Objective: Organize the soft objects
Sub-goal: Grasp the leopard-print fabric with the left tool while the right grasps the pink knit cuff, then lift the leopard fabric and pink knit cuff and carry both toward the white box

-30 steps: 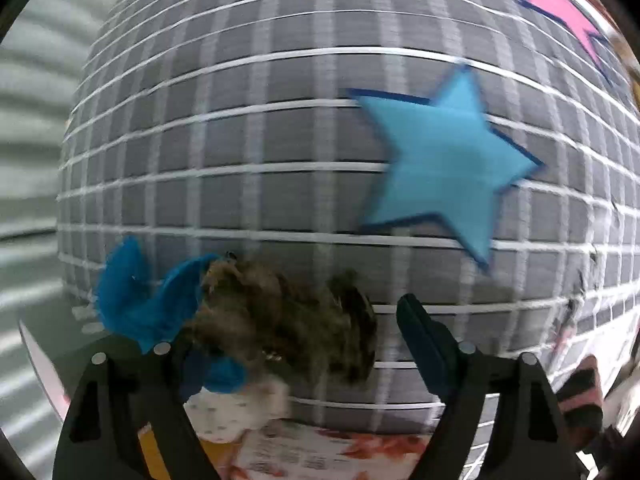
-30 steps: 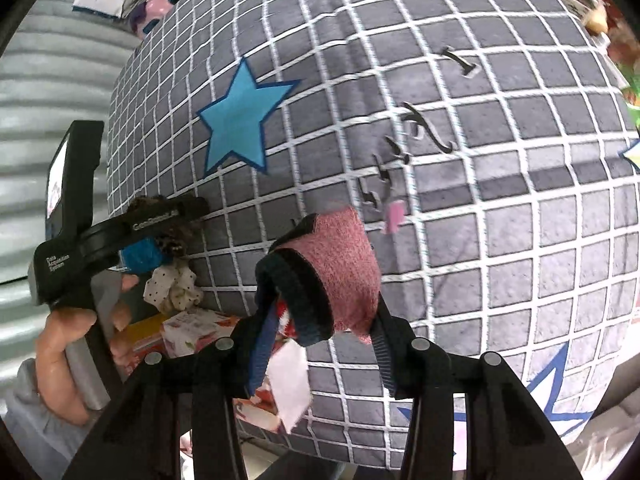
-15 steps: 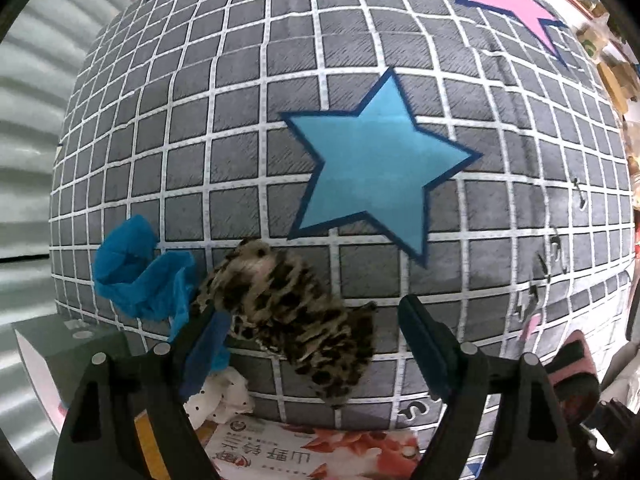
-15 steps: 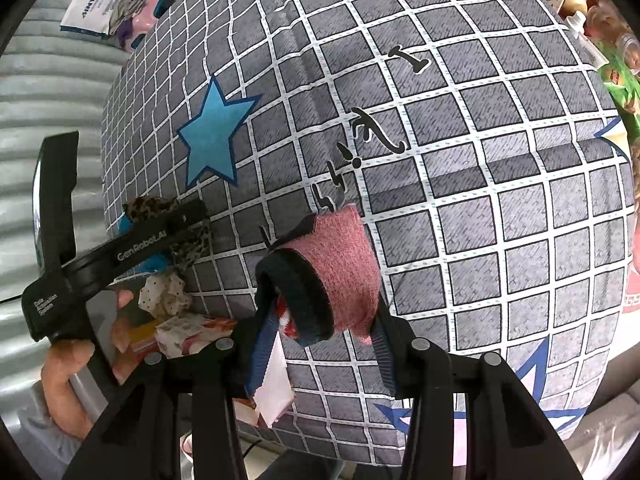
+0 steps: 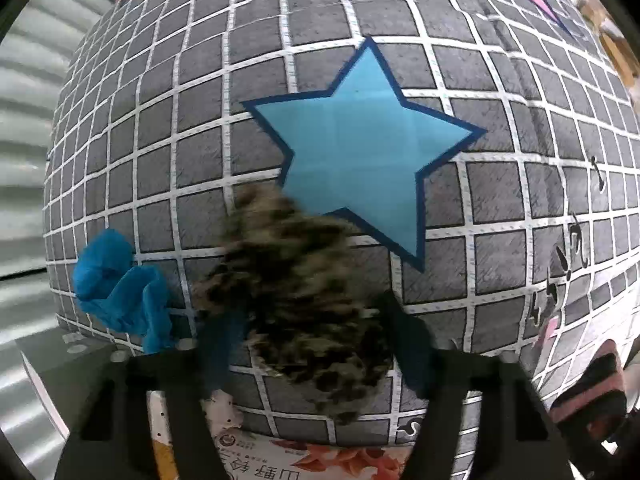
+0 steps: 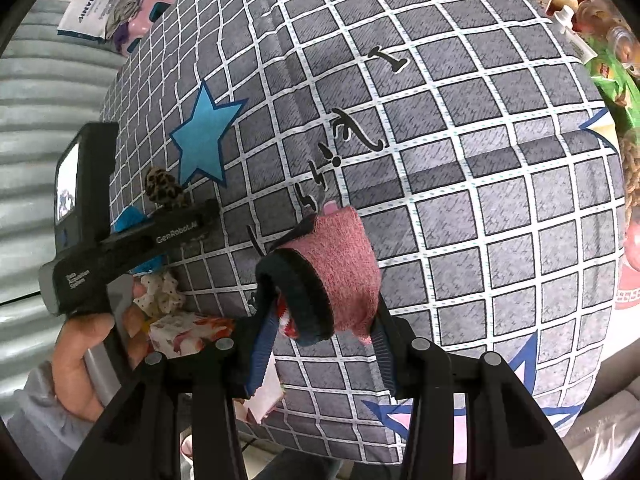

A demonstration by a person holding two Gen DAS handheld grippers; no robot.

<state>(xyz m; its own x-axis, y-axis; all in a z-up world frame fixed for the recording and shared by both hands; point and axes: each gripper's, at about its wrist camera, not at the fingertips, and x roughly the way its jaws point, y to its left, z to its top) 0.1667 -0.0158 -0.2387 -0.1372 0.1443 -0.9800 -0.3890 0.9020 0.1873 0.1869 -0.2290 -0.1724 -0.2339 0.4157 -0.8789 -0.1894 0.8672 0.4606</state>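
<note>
The leopard-print scrunchie (image 5: 304, 312) lies between the fingers of our left gripper (image 5: 316, 344), whose jaws are closing on it; the blur keeps us from telling whether the pads already press it. From that gripper, a blue scrunchie (image 5: 120, 288) sits at nine o'clock on the grey checked sheet (image 5: 200, 120), and the printed blue star (image 5: 360, 148) touches the leopard piece at one o'clock. A white dotted scrunchie (image 5: 224, 408) peeks out at seven o'clock, above a floral packet (image 5: 320, 460). Our right gripper (image 6: 320, 340) is clamped on a rolled pink sock (image 6: 336, 272) with a dark cuff, which fills the gap between its fingers. Our left hand (image 6: 80, 364) shows at eight o'clock in the right wrist view
</note>
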